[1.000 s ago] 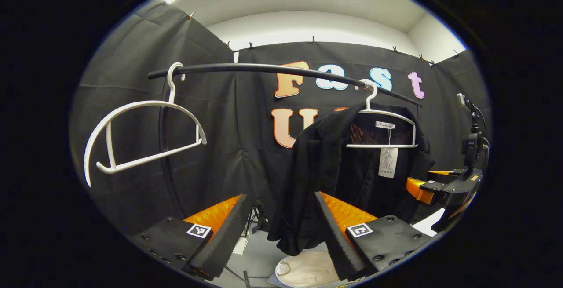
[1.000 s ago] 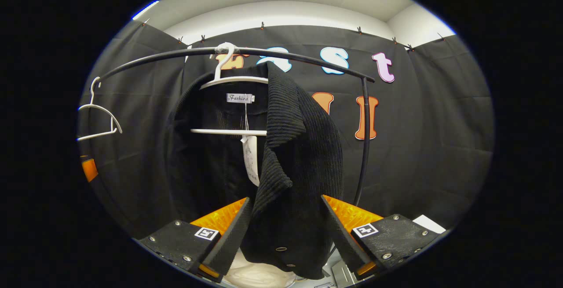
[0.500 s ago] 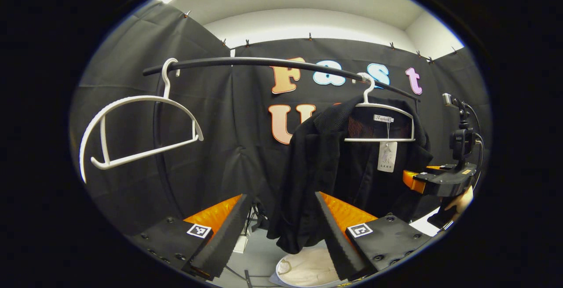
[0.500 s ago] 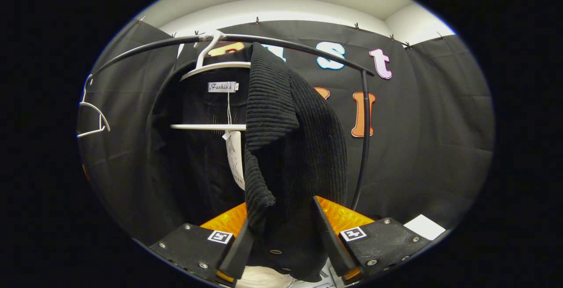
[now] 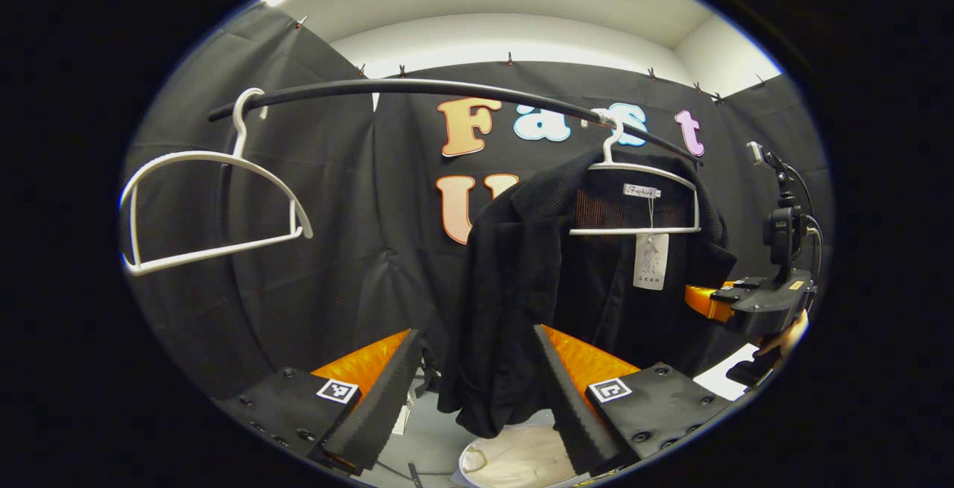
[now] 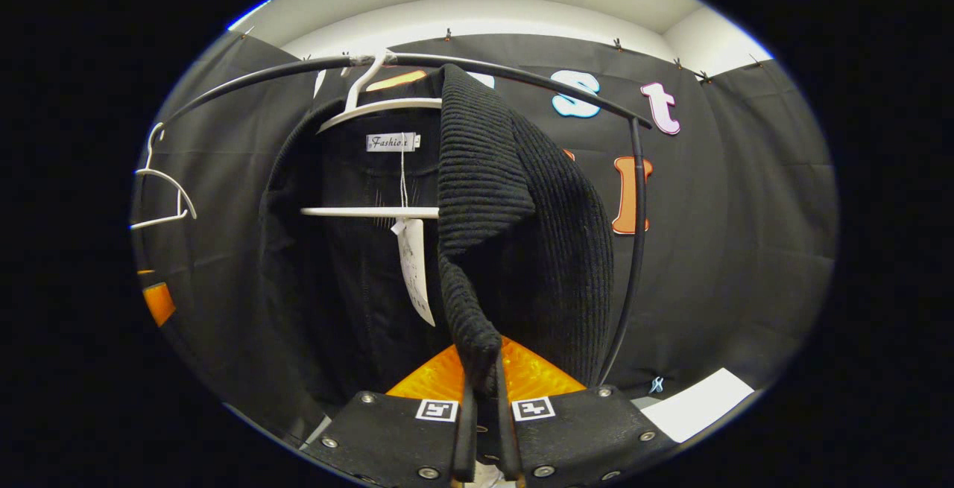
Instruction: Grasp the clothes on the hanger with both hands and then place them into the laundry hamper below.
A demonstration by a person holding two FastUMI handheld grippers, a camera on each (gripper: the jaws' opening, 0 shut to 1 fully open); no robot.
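Rail (image 5: 417,88) spans the booth. Black jacket (image 5: 536,279) hangs on its white hanger (image 5: 641,175) toward the rail's right end; not lifted off yet. Laundry hamper (image 5: 514,458) sits on the floor directly below the jacket, pale liner visible. Spare hanger (image 5: 216,205) at far left, bare. Right gripper (image 6: 483,428): jaws pinched onto the ribbed front edge of the jacket, low down. Left gripper (image 5: 477,391): jaws wide, near the jacket's left hem, nothing between them. Judged: one of two grasps made; left grasp, unhooking and drop into the hamper remain.
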